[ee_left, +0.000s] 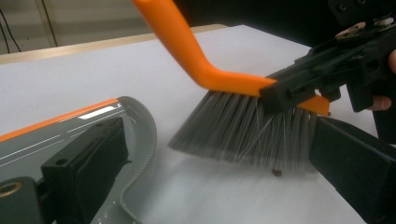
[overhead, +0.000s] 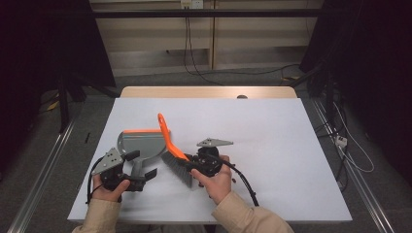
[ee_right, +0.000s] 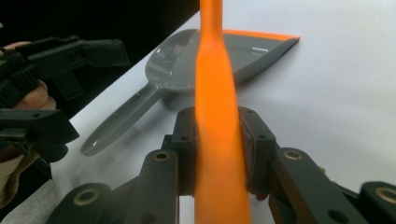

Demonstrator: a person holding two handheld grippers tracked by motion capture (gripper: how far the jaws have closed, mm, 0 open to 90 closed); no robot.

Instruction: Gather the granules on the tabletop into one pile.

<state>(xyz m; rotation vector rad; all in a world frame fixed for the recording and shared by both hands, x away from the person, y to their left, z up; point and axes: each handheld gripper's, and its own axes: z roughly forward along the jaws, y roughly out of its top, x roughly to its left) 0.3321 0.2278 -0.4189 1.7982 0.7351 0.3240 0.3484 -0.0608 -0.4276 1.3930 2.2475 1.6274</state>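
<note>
Brush [overhead: 173, 154] sits clamped by its orange back in the right gripper [overhead: 194, 167], bristles on the table beside a small crumb [ee_left: 277, 172]. Left gripper [overhead: 143, 165], jaws wide, straddles the dustpan [overhead: 141, 143] handle at lower left without gripping. Next, probably: close on it, then sweep the crumb in.

Pretty dim room overall. A white table [overhead: 272, 145] with a wooden far edge sits on a grey floor [overhead: 29, 160]; black cables [overhead: 194, 63] hang down a pale panelled wall [overhead: 155, 34], with dark frames on both sides.

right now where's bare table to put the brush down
Free: the white table right of the right claw, and the far strip beyond the dustpan. Crowded: the near left, where dustpan, brush and left claw sit close together.
</note>
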